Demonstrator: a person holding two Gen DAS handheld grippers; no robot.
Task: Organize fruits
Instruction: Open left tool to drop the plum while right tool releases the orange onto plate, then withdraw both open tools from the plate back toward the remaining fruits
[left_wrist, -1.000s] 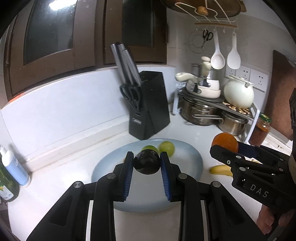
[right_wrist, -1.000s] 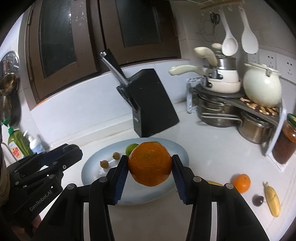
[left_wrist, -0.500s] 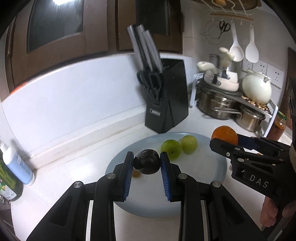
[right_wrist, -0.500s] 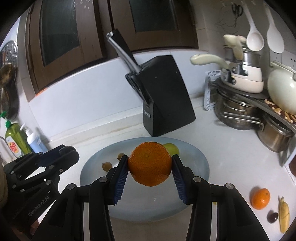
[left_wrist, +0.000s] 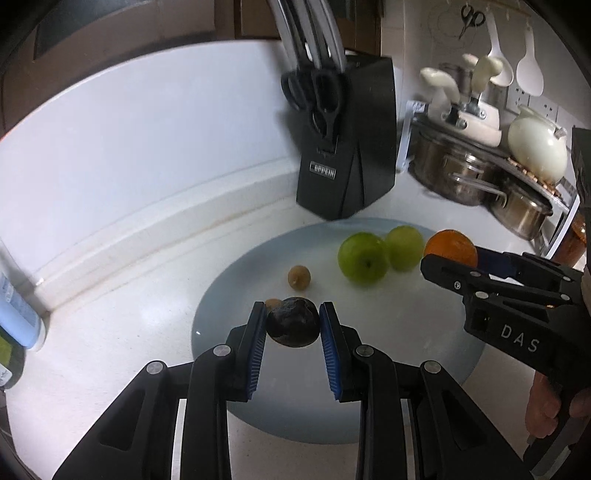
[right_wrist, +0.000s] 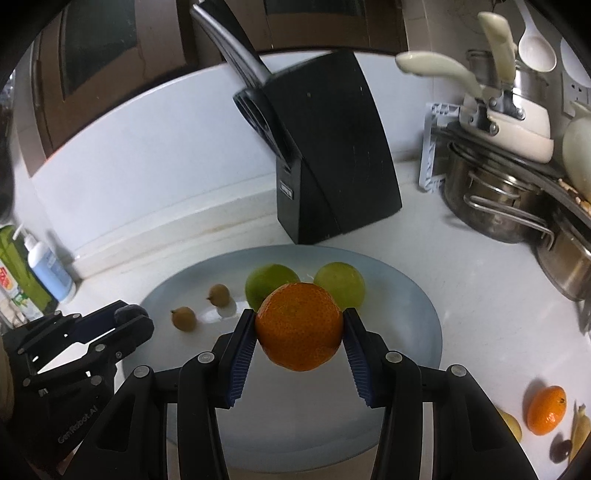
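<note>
My left gripper (left_wrist: 293, 326) is shut on a dark wrinkled fruit (left_wrist: 293, 322), held over the left side of a pale blue plate (left_wrist: 399, 354). My right gripper (right_wrist: 300, 330) is shut on an orange (right_wrist: 298, 325) above the same plate (right_wrist: 413, 314). On the plate lie two green fruits (left_wrist: 364, 257) (left_wrist: 404, 243) and two small brown fruits (left_wrist: 299, 276) (right_wrist: 183, 318). In the left wrist view the right gripper (left_wrist: 448, 260) comes in from the right with the orange (left_wrist: 450, 245). The left gripper (right_wrist: 127, 319) shows at the lower left of the right wrist view.
A black knife block (left_wrist: 347, 147) stands behind the plate. Steel pots (left_wrist: 461, 173) and a white teapot (left_wrist: 537, 149) sit on a rack to the right. On the counter at right lie another orange (right_wrist: 546, 410), a banana (right_wrist: 578, 424) and a dark fruit (right_wrist: 559, 450). Bottles (right_wrist: 48, 267) stand at left.
Both grippers have moved forward and down toward the plate, each keeping its fruit. The plate and knife block now look larger and closer.
</note>
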